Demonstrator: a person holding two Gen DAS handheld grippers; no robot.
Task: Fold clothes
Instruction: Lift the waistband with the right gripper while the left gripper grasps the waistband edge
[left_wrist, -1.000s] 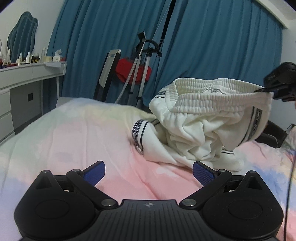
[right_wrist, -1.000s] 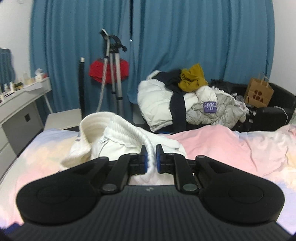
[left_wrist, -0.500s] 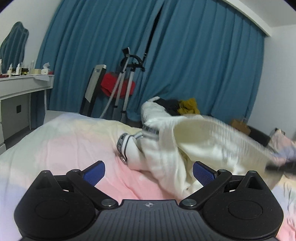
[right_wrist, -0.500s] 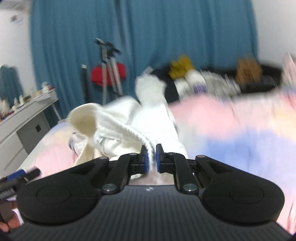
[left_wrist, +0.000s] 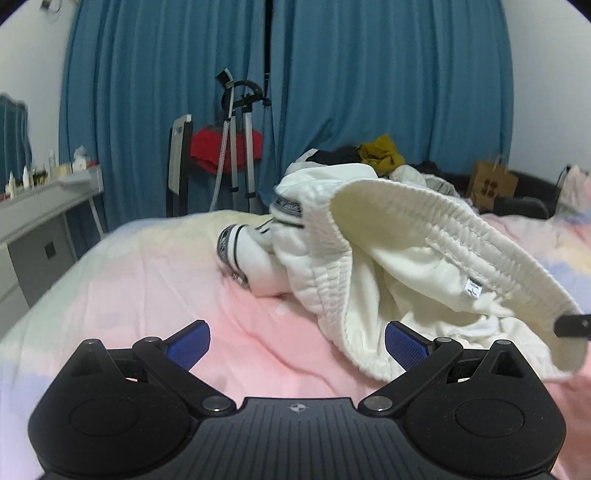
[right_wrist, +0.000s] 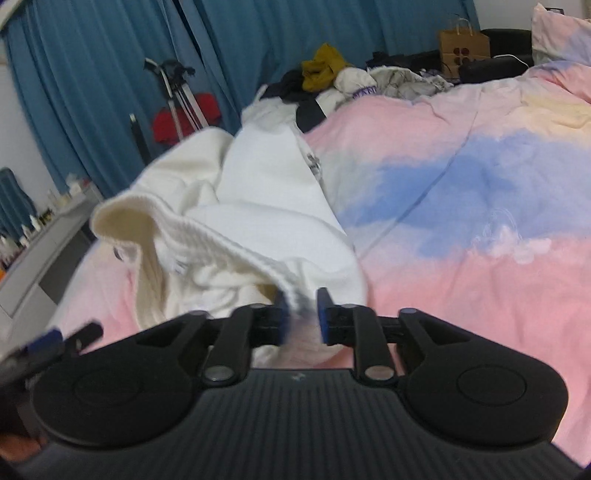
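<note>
Left wrist view, left gripper (left_wrist: 297, 341) jaws spread, right gripper (right_wrist: 298, 312) jaws parted around white trousers (left_wrist: 388, 254) waistband.

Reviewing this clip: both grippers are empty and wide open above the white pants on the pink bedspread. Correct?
Not quite. Only the left gripper is empty and wide open. The right wrist view shows the right gripper with the white pants waistband between its fingers, over the pink bedspread.

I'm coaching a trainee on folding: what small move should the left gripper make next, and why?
Probably ease the left gripper forward and right to close on the near fold of the waistband. It is open and empty over the bed, while the white pants lie bunched, one waistband end raised at the right gripper, whose grip is blurred.
</note>
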